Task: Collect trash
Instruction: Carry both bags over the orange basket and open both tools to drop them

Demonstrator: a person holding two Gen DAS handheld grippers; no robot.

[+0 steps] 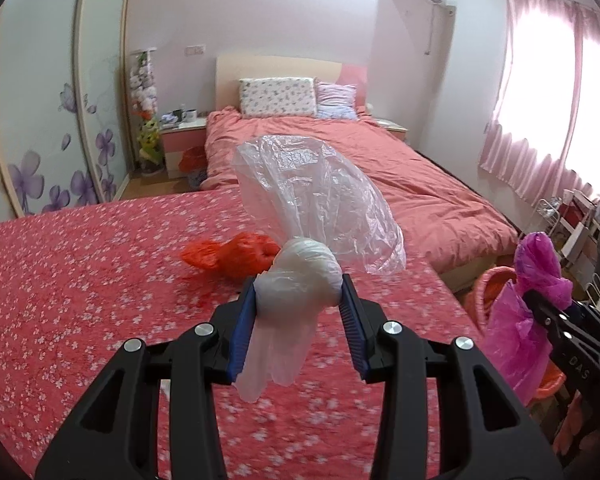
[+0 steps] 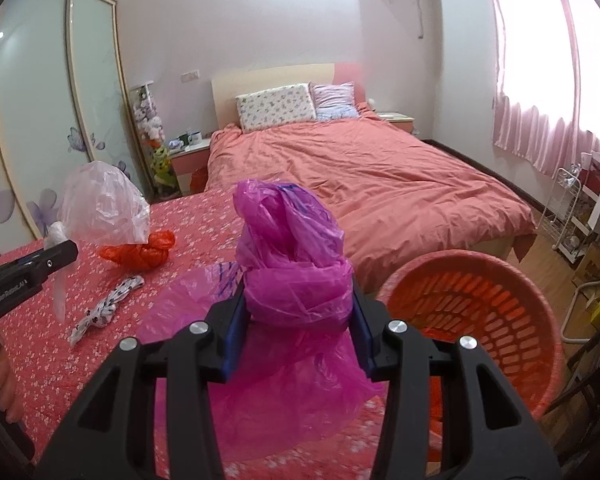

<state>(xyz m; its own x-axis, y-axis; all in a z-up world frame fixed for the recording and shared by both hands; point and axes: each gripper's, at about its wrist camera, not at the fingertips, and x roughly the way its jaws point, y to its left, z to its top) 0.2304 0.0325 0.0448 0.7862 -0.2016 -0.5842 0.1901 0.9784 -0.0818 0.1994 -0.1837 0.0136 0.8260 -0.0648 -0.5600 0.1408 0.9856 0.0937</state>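
Observation:
My left gripper (image 1: pixel 299 285) is shut on a knotted clear plastic bag (image 1: pixel 320 196) and holds it above the floral red cloth (image 1: pixel 80 280); it also shows in the right wrist view (image 2: pixel 100 204). My right gripper (image 2: pixel 299 300) is shut on a knotted magenta plastic bag (image 2: pixel 296 248), held above the cloth's right part beside an orange slotted basket (image 2: pixel 472 304). The magenta bag shows at the right of the left wrist view (image 1: pixel 536 272). An orange-red bag (image 1: pixel 232 256) lies on the cloth, and a white patterned scrap (image 2: pixel 104 312) lies near it.
A bed with a salmon cover (image 1: pixel 360 160) and two pillows stands behind. A nightstand (image 1: pixel 182 136) with mugs is at its left, sliding wardrobe doors (image 1: pixel 40 120) further left. A wire rack (image 2: pixel 572 208) and clutter stand at the right under a pink-curtained window (image 2: pixel 560 60).

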